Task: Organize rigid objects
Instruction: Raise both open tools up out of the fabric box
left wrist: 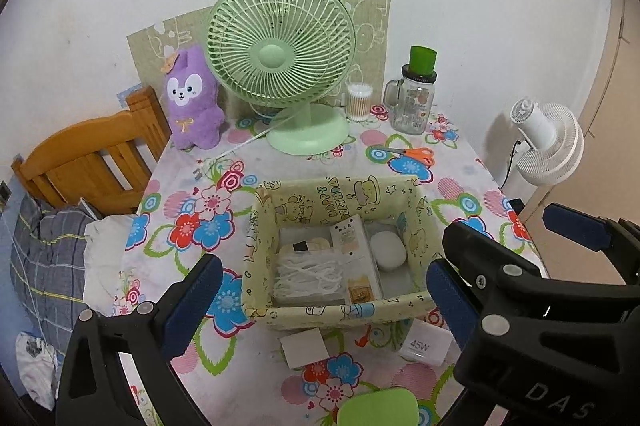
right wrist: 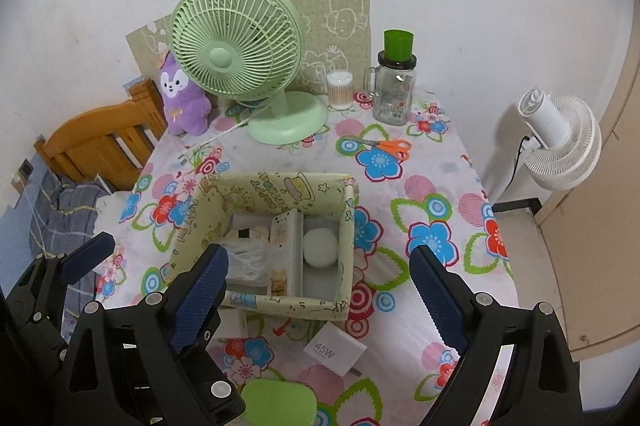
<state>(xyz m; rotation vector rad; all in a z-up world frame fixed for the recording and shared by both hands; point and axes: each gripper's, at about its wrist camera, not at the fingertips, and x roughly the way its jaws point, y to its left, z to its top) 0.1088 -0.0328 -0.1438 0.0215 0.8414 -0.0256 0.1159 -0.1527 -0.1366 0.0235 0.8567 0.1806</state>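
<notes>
While both grippers hang above the near edge of the table [left wrist: 472, 162], the storage box [left wrist: 340, 194], covered in pale yellow cartoon paper, sits at the table's centre on the flowered cloth. Inside the box: a coil of white cable [left wrist: 310, 276] on the left, a flat printed white carton [left wrist: 358, 254] in the middle, a white rounded object [left wrist: 387, 250] on the right.

Just in front of the box, on the cloth: a white charger marked 45W [left wrist: 424, 344] and a small white block [left wrist: 304, 348], apart from each other. A green rounded case [left wrist: 376, 406] lies nearer still, at the frame edge.

Left gripper [left wrist: 320, 290]: jaws wide apart, nothing between them, blue pads either side of the box. Right gripper [right wrist: 320, 290]: likewise spread, empty; its left finger overlaps the box's near left corner in the right wrist view.

Behind the box: orange-handled scissors [left wrist: 414, 155], green desk fan [left wrist: 282, 60], purple plush toy [left wrist: 192, 102], cotton swab tub [left wrist: 359, 101], glass mug jar [left wrist: 414, 102] with green cap. White fan [left wrist: 548, 142] stands off the table at right; wooden chair [left wrist: 92, 162] at left.
</notes>
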